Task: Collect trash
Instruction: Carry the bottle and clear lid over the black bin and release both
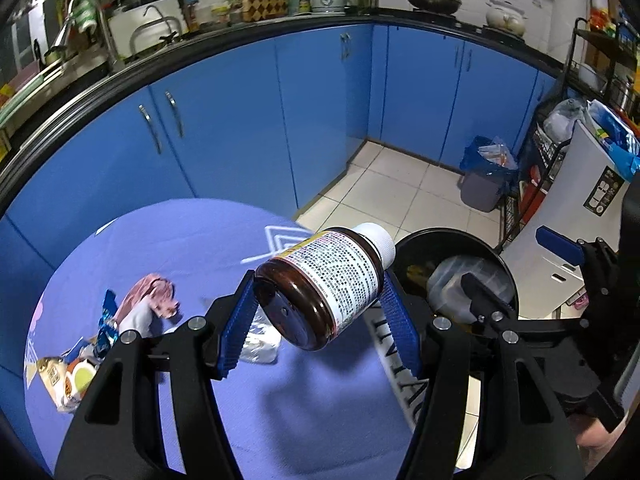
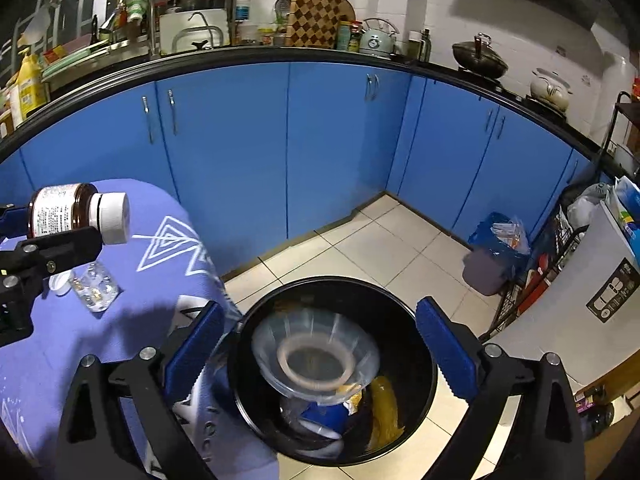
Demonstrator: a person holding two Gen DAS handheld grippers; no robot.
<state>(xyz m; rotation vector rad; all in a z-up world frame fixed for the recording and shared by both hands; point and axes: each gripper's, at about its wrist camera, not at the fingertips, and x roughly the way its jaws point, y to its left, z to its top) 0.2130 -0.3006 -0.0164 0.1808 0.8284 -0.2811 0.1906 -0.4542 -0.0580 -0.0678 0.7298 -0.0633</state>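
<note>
Left gripper [image 1: 318, 312] clamps a smooth amber bottle [image 1: 320, 286], paper label, ribbed white cap, tilted above the cloth-covered worktop [image 1: 280, 400], just left of the round black bin [image 2: 416, 360]. Right gripper [image 2: 320, 348] spread wide, empty; clear plastic cup [image 2: 316, 356] in the bin's mouth. Risk: the glossy bottle slips, falls short onto the cloth.
</note>
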